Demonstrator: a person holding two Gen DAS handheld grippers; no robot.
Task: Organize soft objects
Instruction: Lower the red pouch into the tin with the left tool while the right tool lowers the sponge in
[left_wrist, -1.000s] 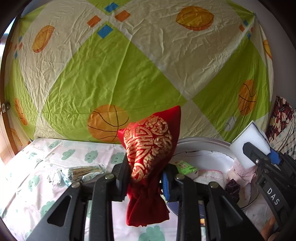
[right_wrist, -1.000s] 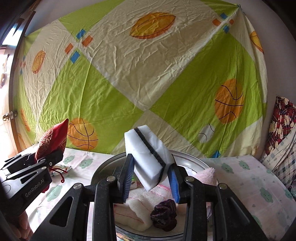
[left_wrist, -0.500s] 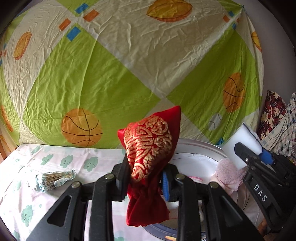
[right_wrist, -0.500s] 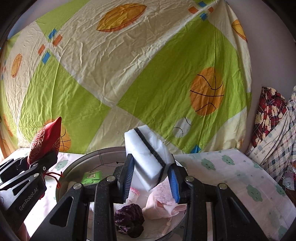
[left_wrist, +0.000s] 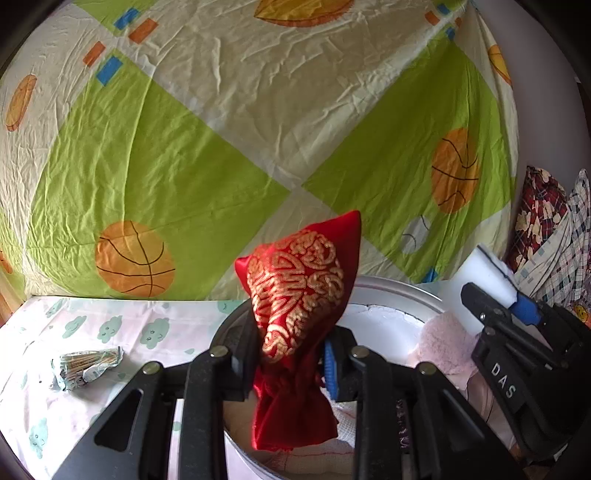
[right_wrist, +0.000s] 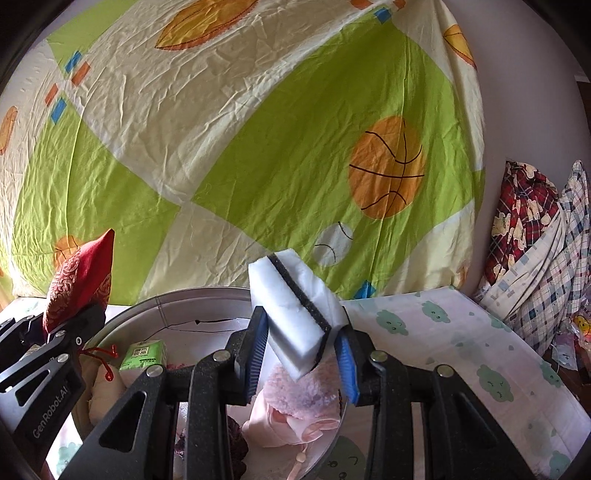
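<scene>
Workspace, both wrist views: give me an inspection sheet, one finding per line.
Surface: tabletop cloth with green cloud print.
Job's things: red embroidered pouch and white sponge, each held above the round metal basin; pink fluffy cloth, dark knitted piece and green tissue pack lie in the basin.
Clutter: crinkled packet of sticks on the cloth left of the basin.
Grippers: left gripper shut on the pouch; right gripper shut on the sponge.
Cables: nothing seen.
Surroundings: basketball-print sheet hung behind; plaid fabric pile at right.
</scene>
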